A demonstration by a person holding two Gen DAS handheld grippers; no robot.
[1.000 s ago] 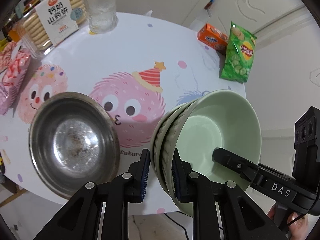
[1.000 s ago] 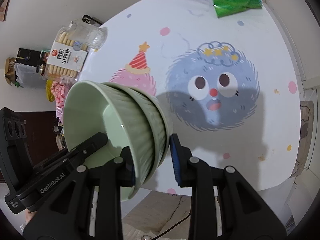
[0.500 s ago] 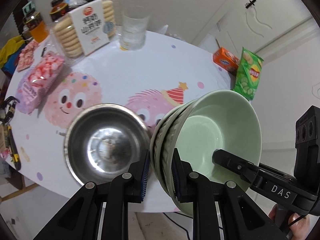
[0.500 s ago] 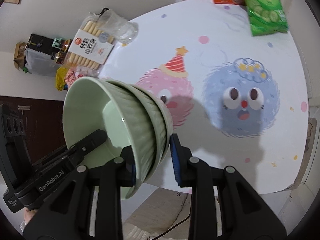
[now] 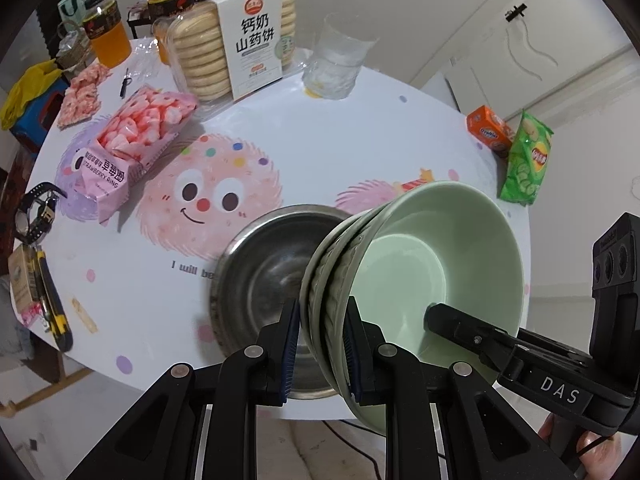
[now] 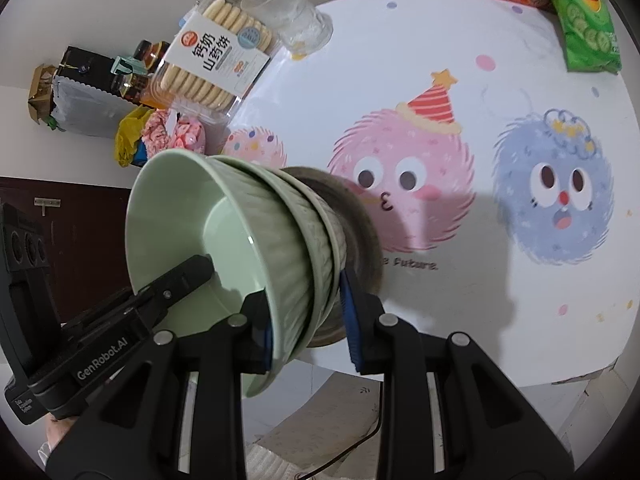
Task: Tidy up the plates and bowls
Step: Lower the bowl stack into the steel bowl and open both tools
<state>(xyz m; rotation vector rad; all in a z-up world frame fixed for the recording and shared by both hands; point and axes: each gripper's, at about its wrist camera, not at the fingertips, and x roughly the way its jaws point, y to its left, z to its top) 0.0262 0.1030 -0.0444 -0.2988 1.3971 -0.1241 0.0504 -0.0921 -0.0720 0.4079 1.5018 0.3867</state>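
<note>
Stack of nested pale-green ribbed ceramic bowls (image 5: pixel 420 272) is held in the air between both grippers, tipped on its side, rims facing the right wrist cam's left. Left gripper (image 5: pixel 320 344) is narrow, pads clamped on the stack's rim/wall from one side; right gripper (image 6: pixel 308 320) is pinched on the opposite edge, one finger inside the top bowl, one outside. Both grips read firm.

What's changed vs a sec ago: the whole stack has travelled across the round white table w/ cartoon monster print (image 5: pixel 340 128). The dented stainless steel bowl (image 5: pixel 264 276), which sat well off to the side before, is now directly behind/under the green stack, partly hidden by it. Grip widths look the same, tilt about the same. More clutter has come into view at the far edge: biscuit tray w/ white label (image 5: pixel 240 40), pink strawberry-ring bag (image 5: pixel 132 140), clear glass (image 5: pixel 336 64).

Meaning, prob: the carry phase is nearly over, and the green stack is lined up w/ the steel bowl. Next likely needs levelling the stack and lowering it in. Can't tell if the stack touches the steel bowl yet.
</note>
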